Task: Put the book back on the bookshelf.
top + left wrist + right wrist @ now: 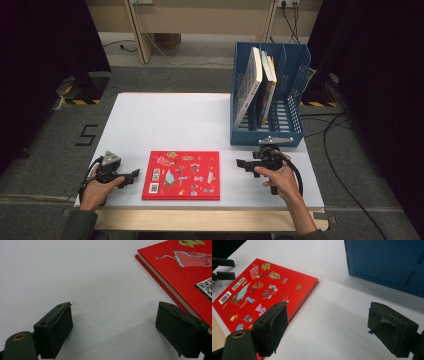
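The red book (181, 175) lies flat at the lower middle of the white worktop (165, 120), between both tools. The left tool (134, 175) and right tool (240, 163) gape empty. Best slide one jaw under a book edge before closing, then lift toward the blue rack (295, 75).

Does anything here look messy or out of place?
Only mildly: the red book lies flat on the table while other books lean on edge in the blue file rack. Nothing looks spilled or damaged.
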`<state>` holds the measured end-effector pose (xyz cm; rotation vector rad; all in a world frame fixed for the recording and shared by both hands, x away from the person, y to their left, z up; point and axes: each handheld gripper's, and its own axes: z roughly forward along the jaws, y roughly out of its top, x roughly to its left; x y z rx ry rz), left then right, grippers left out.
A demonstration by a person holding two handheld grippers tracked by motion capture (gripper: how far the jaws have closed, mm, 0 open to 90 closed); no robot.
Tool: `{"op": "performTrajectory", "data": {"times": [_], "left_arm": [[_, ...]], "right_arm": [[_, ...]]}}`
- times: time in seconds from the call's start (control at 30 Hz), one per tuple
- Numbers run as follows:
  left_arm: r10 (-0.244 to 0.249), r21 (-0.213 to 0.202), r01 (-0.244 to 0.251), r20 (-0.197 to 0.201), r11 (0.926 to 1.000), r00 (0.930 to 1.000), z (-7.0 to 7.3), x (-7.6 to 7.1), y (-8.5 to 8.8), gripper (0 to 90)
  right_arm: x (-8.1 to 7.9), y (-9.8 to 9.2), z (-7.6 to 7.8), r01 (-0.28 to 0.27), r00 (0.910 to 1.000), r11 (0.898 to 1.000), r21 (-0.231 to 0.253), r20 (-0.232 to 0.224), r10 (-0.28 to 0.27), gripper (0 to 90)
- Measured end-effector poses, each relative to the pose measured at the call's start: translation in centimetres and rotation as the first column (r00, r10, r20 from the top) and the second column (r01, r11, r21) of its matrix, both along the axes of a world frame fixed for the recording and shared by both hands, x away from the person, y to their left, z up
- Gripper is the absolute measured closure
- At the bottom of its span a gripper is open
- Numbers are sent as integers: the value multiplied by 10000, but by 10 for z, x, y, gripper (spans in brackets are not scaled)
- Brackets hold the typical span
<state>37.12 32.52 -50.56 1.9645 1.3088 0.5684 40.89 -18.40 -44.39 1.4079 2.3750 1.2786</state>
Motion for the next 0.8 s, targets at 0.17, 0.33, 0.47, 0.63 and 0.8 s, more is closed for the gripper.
{"op": "performTrajectory", "data": {"times": [0.17, 0.33, 0.47, 0.63, 0.8], "left_arm": [[-2, -1, 2, -1, 10000, 10000, 0, 0, 0, 131], [-10, -4, 10, -5, 10000, 10000, 0, 0, 0, 131], [-16, -10, 16, -4, 10000, 10000, 0, 0, 0, 131], [-33, 1, 33, -2, 10000, 10000, 0, 0, 0, 132], [-66, -14, 66, -11, 10000, 10000, 0, -1, 0, 132]], "right_arm": [[-1, 5, -5, -93, 9999, 9999, -123, -146, 91, 183], [-2, 11, -11, -242, 9991, 9996, -135, -341, 237, 192], [-4, 16, -17, -340, 9983, 9993, -152, -488, 332, 192], [-6, 22, -20, -498, 9972, 9985, -211, -570, 486, 193], [-9, 27, -22, -599, 9961, 9979, -229, -666, 583, 192]]}}
